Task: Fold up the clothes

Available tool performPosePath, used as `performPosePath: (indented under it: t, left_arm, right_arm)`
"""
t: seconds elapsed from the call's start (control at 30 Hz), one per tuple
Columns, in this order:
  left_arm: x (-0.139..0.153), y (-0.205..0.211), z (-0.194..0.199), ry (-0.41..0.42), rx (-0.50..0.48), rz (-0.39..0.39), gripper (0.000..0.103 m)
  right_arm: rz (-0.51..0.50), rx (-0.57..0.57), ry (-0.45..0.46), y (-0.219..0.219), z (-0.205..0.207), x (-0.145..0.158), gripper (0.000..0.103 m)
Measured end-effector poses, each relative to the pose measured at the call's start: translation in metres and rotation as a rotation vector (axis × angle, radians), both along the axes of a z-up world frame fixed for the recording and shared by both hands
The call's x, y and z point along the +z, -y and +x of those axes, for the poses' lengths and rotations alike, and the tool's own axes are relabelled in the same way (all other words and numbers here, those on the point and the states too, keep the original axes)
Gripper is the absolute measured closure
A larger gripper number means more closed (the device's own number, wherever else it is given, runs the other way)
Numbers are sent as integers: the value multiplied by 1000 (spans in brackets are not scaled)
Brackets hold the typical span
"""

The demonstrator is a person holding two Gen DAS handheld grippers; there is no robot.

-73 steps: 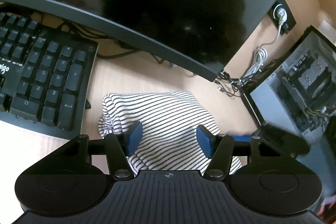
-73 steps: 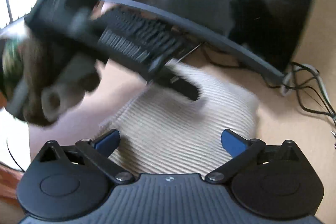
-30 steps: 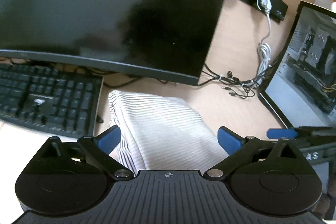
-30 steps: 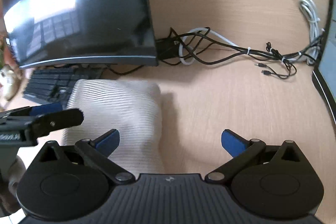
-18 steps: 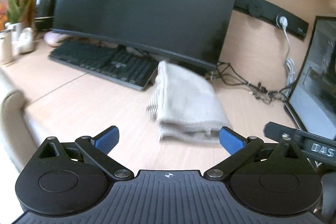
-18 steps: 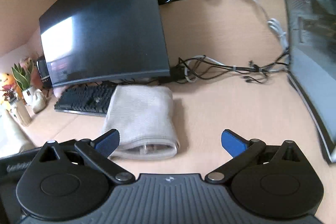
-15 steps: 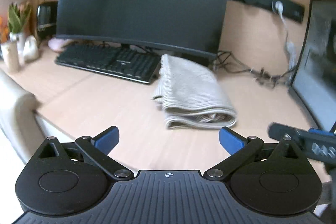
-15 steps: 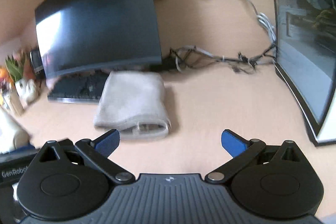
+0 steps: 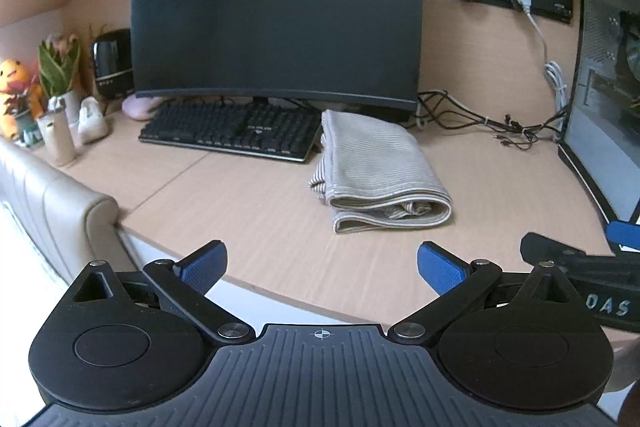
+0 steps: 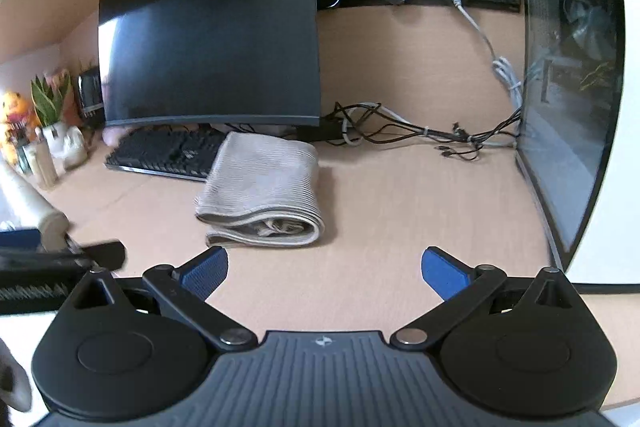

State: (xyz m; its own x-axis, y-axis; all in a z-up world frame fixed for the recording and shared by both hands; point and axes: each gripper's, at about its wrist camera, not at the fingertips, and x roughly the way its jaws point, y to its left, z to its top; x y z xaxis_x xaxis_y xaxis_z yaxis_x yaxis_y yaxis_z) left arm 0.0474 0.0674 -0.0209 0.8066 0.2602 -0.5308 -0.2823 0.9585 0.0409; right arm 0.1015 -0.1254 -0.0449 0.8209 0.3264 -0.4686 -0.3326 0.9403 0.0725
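Note:
A folded striped garment [image 9: 380, 173] lies on the wooden desk [image 9: 248, 219], between the keyboard and the cables; it also shows in the right wrist view [image 10: 264, 191]. My left gripper [image 9: 320, 265] is open and empty, held back over the desk's front edge, well short of the garment. My right gripper [image 10: 324, 269] is open and empty, also held back from the garment. The right gripper's tip shows at the right of the left wrist view [image 9: 580, 259]; the left gripper's tip shows at the left of the right wrist view [image 10: 60, 259].
A black monitor [image 9: 276, 15] and keyboard [image 9: 232, 131] stand behind the garment. Tangled cables [image 9: 480, 123] lie at the back right. A PC case [image 9: 604, 107] stands at the right. A plant [image 9: 56, 75], speaker and small figures sit far left. A padded chair back [image 9: 52, 203] is front left.
Both grippers have pulled back and away from the garment, which now lies folded on the desk. Both jaws have stayed open; the left opened wider since the earliest frame.

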Motion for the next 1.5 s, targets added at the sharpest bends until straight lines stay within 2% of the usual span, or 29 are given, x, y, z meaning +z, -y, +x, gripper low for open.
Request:
performPosePath:
  t: [0.5, 1.5]
  left_arm:
    - [-8, 15, -2, -30, -36, -39, 0]
    - [-11, 28, 12, -53, -31, -43, 0]
  right_arm:
    - [-15, 1, -66, 12, -2, -10, 0]
    - [1, -14, -67, 26, 5, -11, 0]
